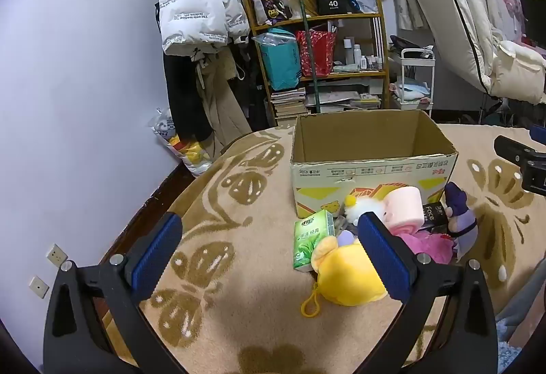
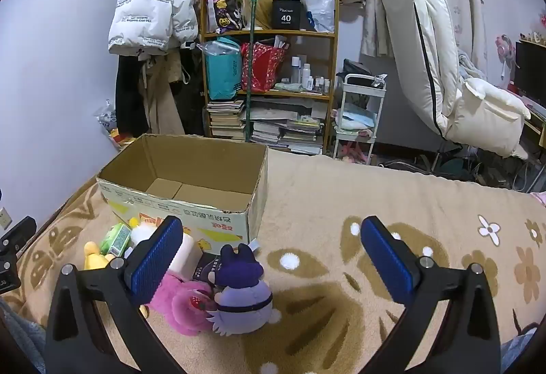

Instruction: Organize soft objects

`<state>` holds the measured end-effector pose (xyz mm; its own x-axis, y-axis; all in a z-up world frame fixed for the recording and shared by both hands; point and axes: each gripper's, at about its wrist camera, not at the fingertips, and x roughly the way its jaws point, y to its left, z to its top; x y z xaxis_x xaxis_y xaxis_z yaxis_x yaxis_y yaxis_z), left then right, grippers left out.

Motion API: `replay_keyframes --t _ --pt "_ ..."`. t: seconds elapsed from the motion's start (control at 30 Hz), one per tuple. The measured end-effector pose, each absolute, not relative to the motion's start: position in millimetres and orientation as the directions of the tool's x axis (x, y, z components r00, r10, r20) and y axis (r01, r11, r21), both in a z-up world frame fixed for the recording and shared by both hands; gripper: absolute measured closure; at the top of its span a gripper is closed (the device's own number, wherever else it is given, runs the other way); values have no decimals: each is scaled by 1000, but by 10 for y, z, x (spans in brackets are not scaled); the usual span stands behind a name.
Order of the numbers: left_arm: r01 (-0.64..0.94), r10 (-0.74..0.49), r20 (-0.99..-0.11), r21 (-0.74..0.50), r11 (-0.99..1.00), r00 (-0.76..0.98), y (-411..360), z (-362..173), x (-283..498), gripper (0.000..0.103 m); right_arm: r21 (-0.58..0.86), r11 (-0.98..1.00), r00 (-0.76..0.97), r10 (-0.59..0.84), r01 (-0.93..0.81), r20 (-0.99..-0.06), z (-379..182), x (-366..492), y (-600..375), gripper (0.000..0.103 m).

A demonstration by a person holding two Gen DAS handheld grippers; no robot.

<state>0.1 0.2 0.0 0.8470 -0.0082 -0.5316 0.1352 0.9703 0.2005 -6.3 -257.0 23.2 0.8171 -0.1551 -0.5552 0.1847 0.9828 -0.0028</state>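
The left gripper [image 1: 269,251] is a black frame of two broad, flat arms, each pierced by a long tapering slot and spreading out from the camera. Round silver screw heads sit at the pivots of each arm, two to a side. Each of the fingers [image 1: 157,258] ends in an upright rectangular pad faced with ribbed, bright blue rubber set in a black backing. The right gripper [image 2: 269,258] is built the same: black slotted arms, silver screws, and blue ribbed fingers [image 2: 155,258]. Its jaws stand wide apart, like the left's.
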Motion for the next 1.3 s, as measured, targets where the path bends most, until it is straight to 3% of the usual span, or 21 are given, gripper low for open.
replay_keyframes --t 1.3 --pt "149 -20 -530 201 968 848 -35 -2 -24 2 -11 983 819 -160 185 -551 238 -66 -2566 0"
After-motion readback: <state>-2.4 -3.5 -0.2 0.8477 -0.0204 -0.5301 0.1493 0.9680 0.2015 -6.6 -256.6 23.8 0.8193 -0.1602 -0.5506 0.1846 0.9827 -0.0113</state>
